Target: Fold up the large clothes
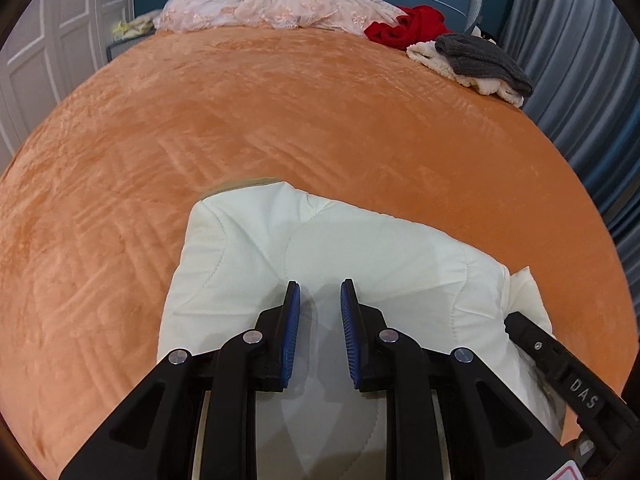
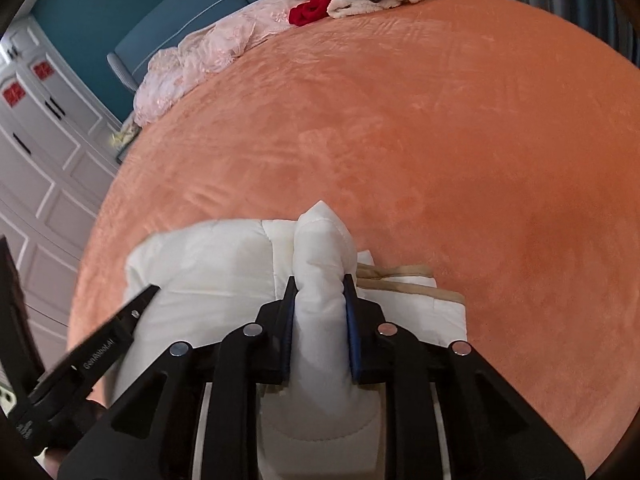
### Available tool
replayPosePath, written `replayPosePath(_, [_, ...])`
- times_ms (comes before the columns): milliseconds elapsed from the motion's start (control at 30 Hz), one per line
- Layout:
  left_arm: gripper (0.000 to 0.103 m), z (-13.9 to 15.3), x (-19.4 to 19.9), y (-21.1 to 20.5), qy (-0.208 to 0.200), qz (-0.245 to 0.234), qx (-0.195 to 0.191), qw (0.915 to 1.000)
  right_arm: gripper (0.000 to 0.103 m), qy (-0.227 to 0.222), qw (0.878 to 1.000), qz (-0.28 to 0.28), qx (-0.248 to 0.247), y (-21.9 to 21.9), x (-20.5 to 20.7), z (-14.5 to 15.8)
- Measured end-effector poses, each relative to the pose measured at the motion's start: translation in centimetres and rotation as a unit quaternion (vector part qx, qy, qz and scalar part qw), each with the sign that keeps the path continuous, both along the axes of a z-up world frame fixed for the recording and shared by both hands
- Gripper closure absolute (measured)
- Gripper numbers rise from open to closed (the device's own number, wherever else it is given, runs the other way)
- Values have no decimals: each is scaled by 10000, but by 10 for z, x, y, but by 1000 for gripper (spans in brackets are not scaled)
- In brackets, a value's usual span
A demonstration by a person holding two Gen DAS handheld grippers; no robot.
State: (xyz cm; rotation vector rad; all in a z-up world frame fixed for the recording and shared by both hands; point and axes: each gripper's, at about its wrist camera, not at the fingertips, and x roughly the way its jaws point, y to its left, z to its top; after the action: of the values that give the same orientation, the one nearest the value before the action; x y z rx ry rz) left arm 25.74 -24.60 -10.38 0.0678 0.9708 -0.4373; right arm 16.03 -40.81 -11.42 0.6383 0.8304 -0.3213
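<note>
My left tongs hung over the white quilted coat, low in the frame on the orange bedspread, jaws slightly apart, nothing pinched. My right tongs were clamped on a padded fold of the coat, bottom centre of the frame.

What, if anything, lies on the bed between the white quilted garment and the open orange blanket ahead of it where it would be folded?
Nothing visible does. The orange blanket ahead of the white quilted garment is bare; the pink lace garment, red garment and grey-and-cream pile all lie at the far edge.
</note>
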Motion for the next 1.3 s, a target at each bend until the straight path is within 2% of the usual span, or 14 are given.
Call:
replayPosePath(133, [84,-11,-2,-3,-209,48,40,9998,75,2,10000,-24,81,-5,4,-15])
replayPosePath(400, [84,-24,1,-7,-317,88,79,9994,75,-78,9999,-56,-32,-2,5,-26])
replayPosePath(1300, [84,-38,-3,-21,-652,192,411,9968,74,-266,9990,-162,-324,3,6,-36])
